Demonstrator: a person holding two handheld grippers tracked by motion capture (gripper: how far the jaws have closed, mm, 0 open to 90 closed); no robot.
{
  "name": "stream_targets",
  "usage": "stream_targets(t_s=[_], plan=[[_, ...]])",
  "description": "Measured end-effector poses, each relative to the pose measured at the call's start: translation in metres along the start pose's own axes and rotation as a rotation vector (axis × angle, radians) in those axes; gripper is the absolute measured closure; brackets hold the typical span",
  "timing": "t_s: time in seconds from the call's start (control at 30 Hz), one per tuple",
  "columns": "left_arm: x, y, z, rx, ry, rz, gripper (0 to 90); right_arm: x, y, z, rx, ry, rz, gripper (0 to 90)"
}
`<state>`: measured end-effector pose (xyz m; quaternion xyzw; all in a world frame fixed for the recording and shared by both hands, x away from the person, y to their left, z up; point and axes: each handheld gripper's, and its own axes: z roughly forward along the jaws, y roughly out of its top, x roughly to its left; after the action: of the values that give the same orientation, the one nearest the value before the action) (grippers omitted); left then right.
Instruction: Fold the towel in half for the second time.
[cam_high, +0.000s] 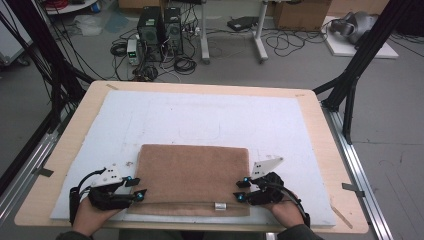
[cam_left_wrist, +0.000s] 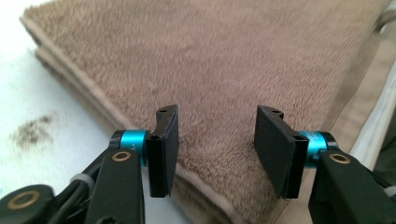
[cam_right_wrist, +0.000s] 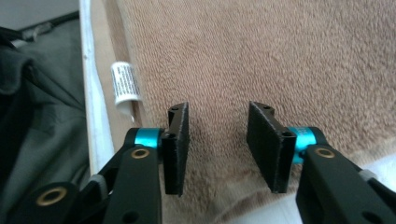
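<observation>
A folded brown towel (cam_high: 192, 177) lies flat on the white mat (cam_high: 200, 120) near the table's front edge. My left gripper (cam_high: 137, 188) is open at the towel's left edge, its jaws over the folded layers of towel (cam_left_wrist: 219, 70). My right gripper (cam_high: 242, 190) is open at the towel's right edge, jaws apart above the plush towel (cam_right_wrist: 280, 60). A small white care label (cam_high: 220, 205) sticks out of the towel's front hem, and the label (cam_right_wrist: 125, 84) lies left of the right gripper's jaws. Nothing is held by either gripper (cam_left_wrist: 217, 149) (cam_right_wrist: 218, 144).
The wooden table (cam_high: 320, 145) has bare borders around the mat. Black frame posts (cam_high: 360, 55) stand at both sides. Computers (cam_high: 160, 30), cables and cardboard boxes sit on the floor beyond the far edge. A dark smudge (cam_left_wrist: 32, 130) marks the mat left of the towel.
</observation>
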<state>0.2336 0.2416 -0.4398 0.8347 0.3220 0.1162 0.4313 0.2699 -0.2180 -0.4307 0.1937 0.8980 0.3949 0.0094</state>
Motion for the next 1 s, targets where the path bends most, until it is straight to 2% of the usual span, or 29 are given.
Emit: stream_targets(t_s=[0.1, 0.17, 0.2, 0.27, 0.37, 0.47, 0.53, 0.7, 0.8, 0.9, 0.93, 1.0], plan=[[-0.004, -0.002, 0.004, -0.008, 0.016, 0.022, 59.6, 0.002, -0.002, 0.005, 0.007, -0.007, -0.005, 66.0], [-0.004, -0.002, 0.006, -0.016, 0.001, 0.024, 72.8, 0.002, -0.002, 0.006, 0.008, 0.001, -0.003, 77.4], [-0.004, -0.001, 0.006, -0.018, -0.006, 0.025, 78.4, 0.002, -0.002, 0.006, 0.013, 0.011, 0.009, 80.7], [-0.004, 0.001, 0.005, -0.018, -0.004, 0.021, 83.4, 0.002, 0.001, 0.005, 0.019, 0.002, 0.003, 83.3], [-0.004, 0.004, -0.003, -0.037, 0.0, 0.018, 84.3, 0.005, 0.006, 0.0, 0.009, 0.0, -0.012, 83.8], [-0.004, 0.008, -0.015, -0.073, -0.011, 0.001, 84.5, 0.008, 0.01, -0.011, -0.037, 0.013, -0.013, 83.9], [-0.005, 0.012, -0.023, -0.079, -0.023, -0.001, 84.5, 0.012, 0.014, -0.018, -0.059, 0.022, -0.021, 83.8], [-0.011, 0.016, -0.038, -0.08, -0.039, 0.022, 84.4, 0.023, 0.025, -0.033, -0.069, 0.035, -0.06, 83.6], [-0.016, 0.005, -0.037, -0.054, -0.056, 0.012, 84.2, 0.031, 0.021, -0.031, -0.041, 0.062, -0.063, 83.3], [-0.019, -0.01, -0.026, -0.007, -0.06, 0.008, 83.3, 0.034, 0.009, -0.017, 0.014, 0.08, -0.05, 82.4], [-0.02, -0.014, -0.023, 0.0, -0.062, 0.001, 82.4, 0.033, 0.004, -0.01, 0.036, 0.082, -0.042, 81.6], [-0.021, -0.017, -0.022, -0.008, -0.068, -0.01, 78.9, 0.032, -0.004, -0.001, 0.058, 0.119, -0.021, 78.2]])
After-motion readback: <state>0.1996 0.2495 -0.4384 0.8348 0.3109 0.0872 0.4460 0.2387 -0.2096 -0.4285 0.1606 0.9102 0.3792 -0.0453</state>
